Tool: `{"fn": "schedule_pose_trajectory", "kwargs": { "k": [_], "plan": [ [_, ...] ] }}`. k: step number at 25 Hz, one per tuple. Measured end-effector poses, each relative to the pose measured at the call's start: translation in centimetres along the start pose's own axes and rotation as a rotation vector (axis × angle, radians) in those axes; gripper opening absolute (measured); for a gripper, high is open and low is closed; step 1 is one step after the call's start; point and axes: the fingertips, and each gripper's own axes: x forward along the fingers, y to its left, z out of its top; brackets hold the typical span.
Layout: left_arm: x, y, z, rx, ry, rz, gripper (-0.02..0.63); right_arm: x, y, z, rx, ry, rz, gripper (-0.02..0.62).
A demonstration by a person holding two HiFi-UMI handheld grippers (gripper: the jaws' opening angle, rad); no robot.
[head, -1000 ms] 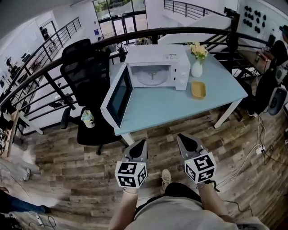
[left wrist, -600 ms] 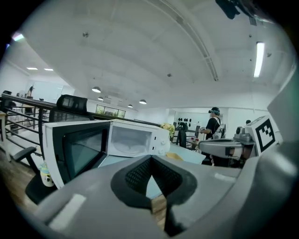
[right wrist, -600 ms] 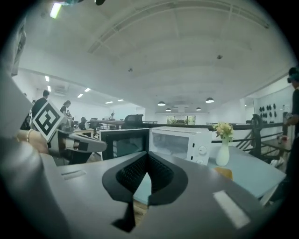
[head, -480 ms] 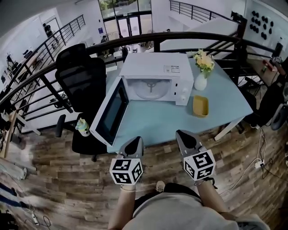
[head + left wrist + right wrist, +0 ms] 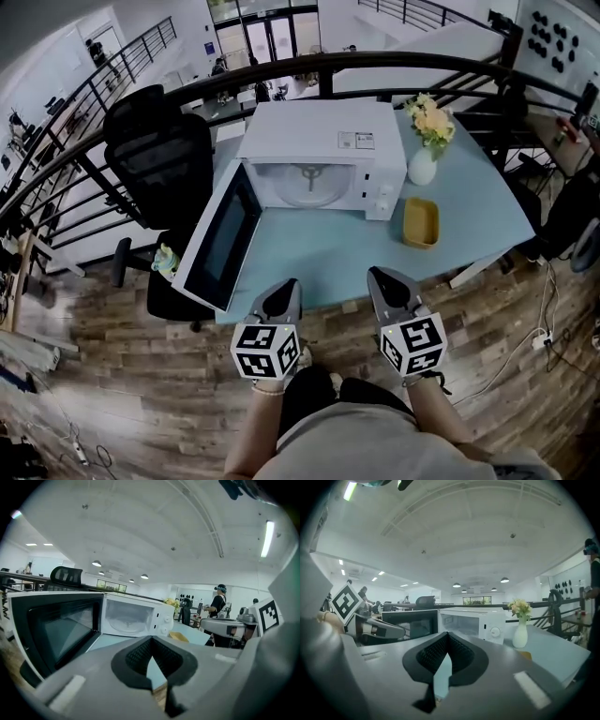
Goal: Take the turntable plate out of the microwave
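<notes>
Bright, even light from ceiling lamps (image 5: 96, 563); fisheye bending at edges; gripper views slightly soft.

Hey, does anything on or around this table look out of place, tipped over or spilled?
Nothing is spilled or tipped. The microwave door hangs open with the turntable plate lying flat inside, and the vase stands upright. The only oddity: a bottle seems to stand on the office chair seat.

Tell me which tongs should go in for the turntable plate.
Left, probably. The left tongs sit straight in front of the open microwave and its plate. The right tongs face the control panel, off to one side. Both are shut and empty.
</notes>
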Motion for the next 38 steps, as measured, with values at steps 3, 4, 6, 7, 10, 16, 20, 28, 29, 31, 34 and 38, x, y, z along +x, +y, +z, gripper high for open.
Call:
{"fn": "schedule_pose_trajectory", "kwargs": {
  "k": [3, 4, 6, 7, 10, 16, 20, 28, 29, 31, 34, 38],
  "plan": [
    [1.0, 0.4, -0.3, -0.003, 0.014, -0.004, 0.000, 0.6, -0.5, -0.6, 0.013, 0.017, -0.004, 0.021],
    [1.5, 0.6, -0.4, -0.006, 0.019, -0.006, 0.001, 0.9, -0.7, -0.7, 0.018, 0.021, -0.007, 0.021],
    [2.6, 1.3, -0.7, -0.007, 0.033, -0.010, 0.000, 1.8, -1.2, -1.0, 0.024, 0.026, -0.018, 0.021],
    [3.0, 1.6, -0.8, -0.009, 0.041, -0.014, 0.000, 2.3, -1.4, -1.1, 0.024, 0.029, -0.026, 0.021],
    [4.4, 2.8, -0.9, -0.016, 0.060, -0.024, 0.000, 4.1, -1.9, -1.7, 0.029, 0.050, -0.043, 0.021],
    [7.7, 5.9, -0.6, 0.007, 0.112, -0.047, 0.000, 9.5, -2.7, -2.5, 0.058, 0.099, -0.050, 0.021],
    [10.0, 8.1, -0.5, 0.002, 0.131, -0.052, 0.000, 12.7, -3.1, -2.7, 0.094, 0.113, -0.054, 0.021],
    [14.6, 10.8, -0.3, -0.011, 0.153, -0.081, 0.000, 17.8, -4.5, -4.1, 0.223, 0.133, -0.071, 0.012],
    [15.0, 11.0, -0.3, -0.013, 0.157, -0.083, 0.000, 18.3, -4.7, -4.4, 0.232, 0.141, -0.081, 0.012],
    [15.9, 11.3, -0.5, -0.015, 0.168, -0.088, 0.000, 19.2, -5.2, -5.1, 0.244, 0.163, -0.098, 0.025],
    [17.0, 11.6, -0.8, -0.014, 0.181, -0.105, 0.000, 20.6, -5.5, -6.3, 0.280, 0.197, -0.107, 0.055],
    [18.1, 11.8, -1.8, -0.022, 0.208, -0.119, 0.000, 22.1, -5.8, -7.7, 0.367, 0.223, -0.109, 0.065]
  ]
}}
